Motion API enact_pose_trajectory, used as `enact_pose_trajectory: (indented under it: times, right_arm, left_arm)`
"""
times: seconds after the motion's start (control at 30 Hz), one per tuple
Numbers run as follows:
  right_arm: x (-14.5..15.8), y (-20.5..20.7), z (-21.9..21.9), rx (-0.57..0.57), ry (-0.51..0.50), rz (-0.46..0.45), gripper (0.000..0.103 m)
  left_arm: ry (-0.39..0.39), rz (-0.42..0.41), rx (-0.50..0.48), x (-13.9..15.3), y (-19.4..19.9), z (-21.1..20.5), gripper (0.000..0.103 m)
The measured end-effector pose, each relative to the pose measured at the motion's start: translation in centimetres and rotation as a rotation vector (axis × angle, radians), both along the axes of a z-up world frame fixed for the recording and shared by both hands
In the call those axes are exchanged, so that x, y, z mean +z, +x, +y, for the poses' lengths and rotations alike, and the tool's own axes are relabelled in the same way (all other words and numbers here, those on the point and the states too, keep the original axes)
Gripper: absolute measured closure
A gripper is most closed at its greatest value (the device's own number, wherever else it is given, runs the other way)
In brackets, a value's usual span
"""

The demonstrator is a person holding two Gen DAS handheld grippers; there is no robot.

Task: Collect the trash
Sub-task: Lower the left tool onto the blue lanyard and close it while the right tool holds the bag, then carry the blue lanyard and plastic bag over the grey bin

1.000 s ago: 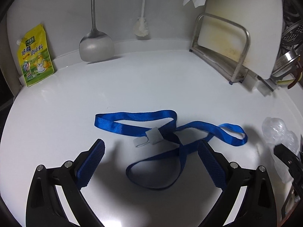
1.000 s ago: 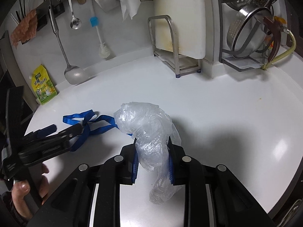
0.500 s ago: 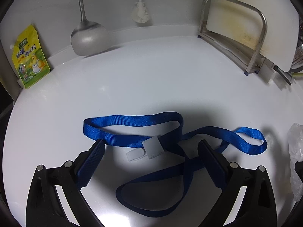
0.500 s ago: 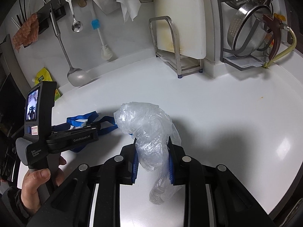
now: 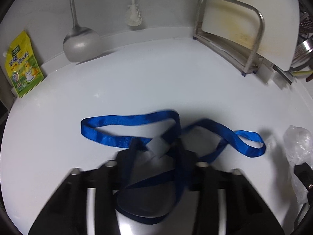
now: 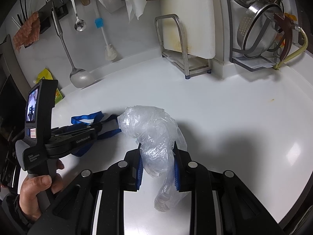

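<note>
Blue strap [image 5: 125, 121], apparently clamped now by the left gripper [image 5: 157, 148], previously open.

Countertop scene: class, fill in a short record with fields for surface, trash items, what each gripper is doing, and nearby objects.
surface: white countertop
trash item 1: blue strap, lying in loops on the counter
trash item 2: clear plastic bag, crumpled
left gripper: fingers closed in on the strap at its grey tag
right gripper: shut on the plastic bag
nearby: yellow pouch, ladle, cutting board in metal rack, colander
</note>
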State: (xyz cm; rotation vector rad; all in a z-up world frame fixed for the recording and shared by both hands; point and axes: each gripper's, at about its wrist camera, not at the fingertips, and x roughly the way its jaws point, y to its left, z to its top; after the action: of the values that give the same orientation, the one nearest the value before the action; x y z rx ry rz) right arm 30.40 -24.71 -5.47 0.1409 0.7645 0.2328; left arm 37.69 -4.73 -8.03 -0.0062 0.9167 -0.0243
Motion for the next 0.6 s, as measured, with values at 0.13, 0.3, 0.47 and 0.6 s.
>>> enact_pose_trajectory:
  times: [0.13,0.3,0.47,0.6]
  right_arm:
    - [-0.3,0.1,-0.1,-0.003,-0.002,0.007,0.079]
    - [-0.2,-0.3,0.0,-0.002,-0.005,-0.010,0.079]
    - [0.1,-2.2,-0.1,-0.009,0.023,-0.036,0.079]
    - [0.6,-4.9,0.1,-0.016,0.024,-0.059,0.079]
  left_arm:
    - [-0.023,-0.006,-0.026,0.0,-0.4,-0.4,0.078]
    - [-0.080,-0.024,-0.028,0.6,-1.6,0.8,0.079]
    - [-0.062,-0.132,-0.057,3.3,-5.2,1.3,0.079]
    - [-0.041,-0.205,-0.097,5.4,-9.5,1.1,0.079]
